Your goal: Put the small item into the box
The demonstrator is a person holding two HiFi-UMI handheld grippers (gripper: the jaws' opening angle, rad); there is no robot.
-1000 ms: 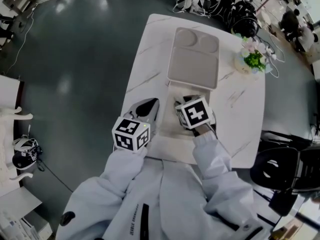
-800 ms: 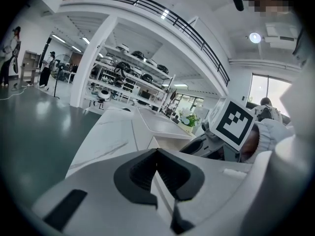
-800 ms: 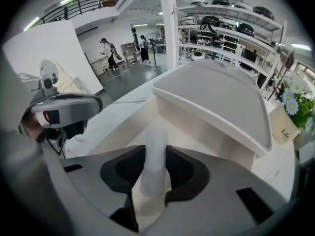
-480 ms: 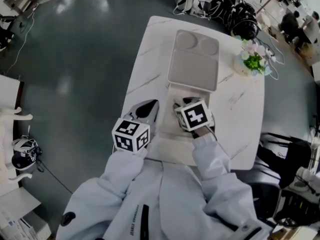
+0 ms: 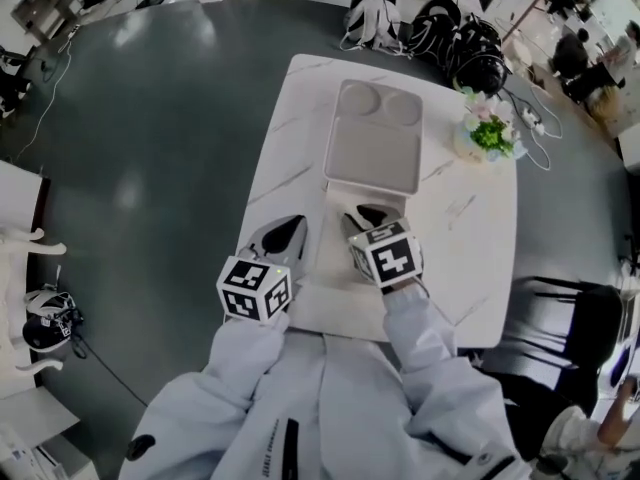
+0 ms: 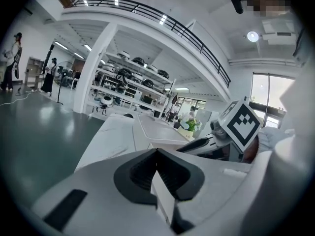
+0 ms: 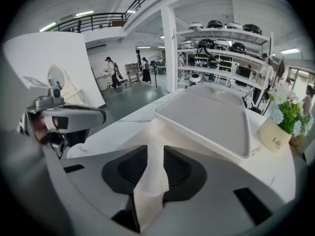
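A flat white box (image 5: 330, 273) of thin card lies at the table's near end, under both grippers. My right gripper (image 5: 365, 216) holds a white flap (image 7: 150, 181) of it. The flap fills the gap between the black pads (image 7: 179, 168). Those jaws have just been closing on it. My left gripper (image 5: 290, 230) sits to the left, and its pads (image 6: 142, 171) meet on another white edge (image 6: 165, 200) of the box. No small item shows in any view. Each gripper appears in the other's view: the right gripper (image 6: 206, 142) and the left gripper (image 7: 69, 114).
A grey-white tray (image 5: 372, 148) with two round hollows lies just beyond the box on the marble table (image 5: 285, 168). A flower pot (image 5: 483, 133) stands at the far right corner. Headsets and cables (image 5: 460, 38) lie on the floor behind. A dark chair (image 5: 560, 318) stands right of the table.
My right gripper has risen a little with the white flap in it. The left gripper has kept its place. The head view has shifted slightly.
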